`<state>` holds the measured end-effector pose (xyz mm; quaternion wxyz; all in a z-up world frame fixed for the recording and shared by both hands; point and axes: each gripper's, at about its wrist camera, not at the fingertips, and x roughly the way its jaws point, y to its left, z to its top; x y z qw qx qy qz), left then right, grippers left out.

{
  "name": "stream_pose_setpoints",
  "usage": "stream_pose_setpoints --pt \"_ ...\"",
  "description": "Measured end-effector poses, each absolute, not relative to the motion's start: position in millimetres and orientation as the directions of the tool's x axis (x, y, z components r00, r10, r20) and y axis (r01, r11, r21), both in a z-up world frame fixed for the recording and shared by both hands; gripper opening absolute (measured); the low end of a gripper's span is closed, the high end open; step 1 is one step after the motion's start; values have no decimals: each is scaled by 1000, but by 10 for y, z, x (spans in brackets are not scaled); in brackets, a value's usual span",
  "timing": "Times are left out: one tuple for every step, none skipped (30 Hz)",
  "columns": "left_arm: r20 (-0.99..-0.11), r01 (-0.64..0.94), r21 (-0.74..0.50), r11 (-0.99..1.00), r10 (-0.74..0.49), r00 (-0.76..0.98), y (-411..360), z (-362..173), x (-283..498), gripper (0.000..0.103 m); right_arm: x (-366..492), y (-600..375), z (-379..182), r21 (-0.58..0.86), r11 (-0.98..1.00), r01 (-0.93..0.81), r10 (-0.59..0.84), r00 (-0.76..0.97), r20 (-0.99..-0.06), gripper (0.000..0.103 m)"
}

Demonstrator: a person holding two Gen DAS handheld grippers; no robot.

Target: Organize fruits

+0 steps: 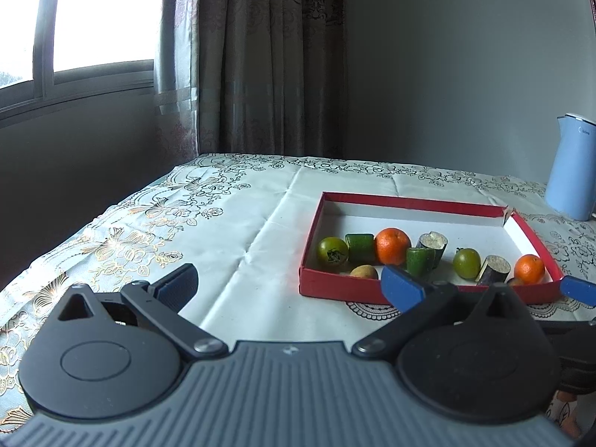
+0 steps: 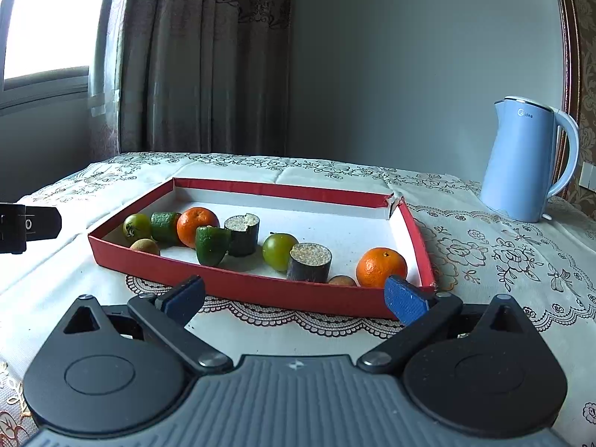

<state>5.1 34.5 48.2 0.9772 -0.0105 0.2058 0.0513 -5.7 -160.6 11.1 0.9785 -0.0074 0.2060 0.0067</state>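
Tray (image 2: 260,290), red-walled w/ white floor, is seen mid-frame in the right wrist view, long axis running lower right to upper left. Fruits are lined along its near wall: two oranges (image 2: 380,266), green tomatoes (image 2: 279,251), dark cut cylinders (image 2: 310,262) standing on end. Left gripper (image 1: 290,287) is spread wide, empty, over tablecloth (image 1: 242,223); right gripper (image 2: 296,300) likewise wide, empty, just before the tray. Kettle (image 2: 525,160) is shown whole only in the right view; window (image 1: 100,15) is clearer in the left.

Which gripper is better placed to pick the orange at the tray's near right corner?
Right. The open right gripper faces the red cardboard tray, the round orange just beyond its finger; the open left gripper sits left.
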Motion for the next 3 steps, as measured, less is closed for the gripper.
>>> stream_pose_setpoints --pt "-403 -103 1 995 95 910 340 480 53 103 -57 -1609 109 -9 1000 -16 11 915 -404 103" --pt "-404 -105 2 994 97 910 335 482 53 103 -57 -1613 108 -7 1000 -16 12 914 -405 103" --pt "-406 -106 2 994 98 909 333 483 58 103 -53 -1619 106 -3 1000 -15 13 914 -406 103"
